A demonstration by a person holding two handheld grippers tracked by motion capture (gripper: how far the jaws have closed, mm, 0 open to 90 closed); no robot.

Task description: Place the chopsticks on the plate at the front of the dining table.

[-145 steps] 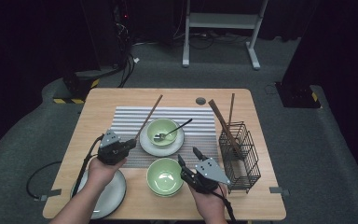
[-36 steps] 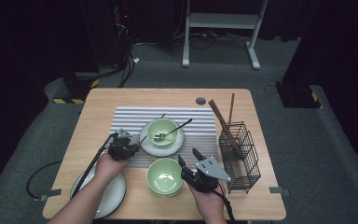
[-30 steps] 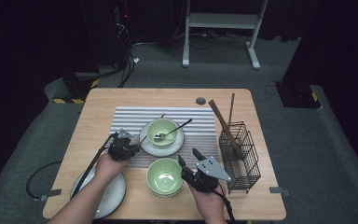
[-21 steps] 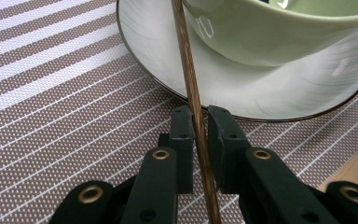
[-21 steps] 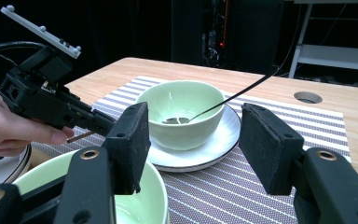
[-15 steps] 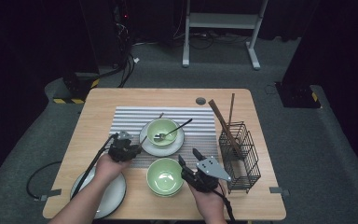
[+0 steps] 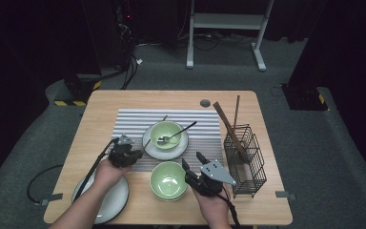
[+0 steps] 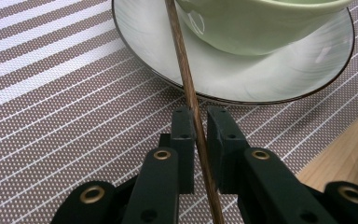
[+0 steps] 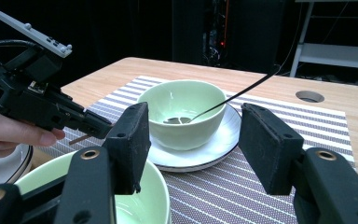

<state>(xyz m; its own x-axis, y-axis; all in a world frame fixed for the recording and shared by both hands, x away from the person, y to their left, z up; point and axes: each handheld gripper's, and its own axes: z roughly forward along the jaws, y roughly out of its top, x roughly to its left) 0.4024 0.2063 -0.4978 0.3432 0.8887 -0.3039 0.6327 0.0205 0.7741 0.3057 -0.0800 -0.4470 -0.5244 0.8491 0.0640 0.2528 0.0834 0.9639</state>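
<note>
Left claw reached forward, now closing on chopstick; right claw wide.

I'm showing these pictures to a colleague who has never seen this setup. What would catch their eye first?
Probably the left gripper, its jaws closed on a thin wooden chopstick that runs up over the plate's rim beside the green bowl on the striped mat. Next, the right gripper, open, beside a second green bowl at the table's near edge.

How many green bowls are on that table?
2. One green bowl sits on a plate on the striped mat, with a spoon in it. The other is nearer the person, beside the right gripper; it may be stacked on another.
</note>
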